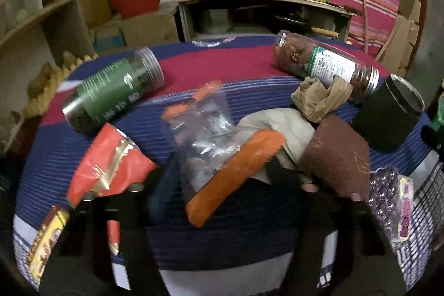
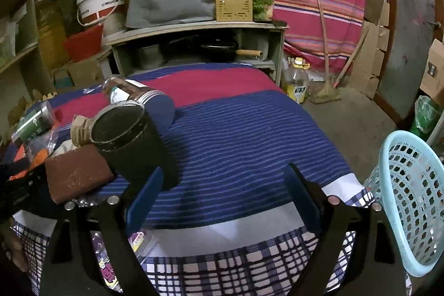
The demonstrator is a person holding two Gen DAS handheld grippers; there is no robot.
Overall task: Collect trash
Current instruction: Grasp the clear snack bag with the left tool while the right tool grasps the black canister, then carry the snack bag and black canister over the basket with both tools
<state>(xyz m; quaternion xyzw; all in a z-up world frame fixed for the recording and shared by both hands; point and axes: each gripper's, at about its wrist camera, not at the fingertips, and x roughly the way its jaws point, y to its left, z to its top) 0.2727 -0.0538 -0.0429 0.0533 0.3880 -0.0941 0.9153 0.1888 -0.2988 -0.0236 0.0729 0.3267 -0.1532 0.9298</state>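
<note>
Almost nothing looks collected yet. In the right wrist view the pale blue perforated plastic basket (image 2: 410, 201) at the right edge shows nothing inside, as far as its visible part tells. The litter lies piled on the striped blue-and-red cloth (image 1: 236, 65): a clear orange-edged plastic bag (image 1: 211, 146) at frame centre, a red foil wrapper (image 1: 108, 162) lower left, crumpled brown paper (image 1: 319, 99) upper right. The left gripper (image 1: 222, 185) is half-closed around the bag; whether it grips, I cannot tell. The right gripper (image 2: 222, 193) stands wide open, holding nothing
</note>
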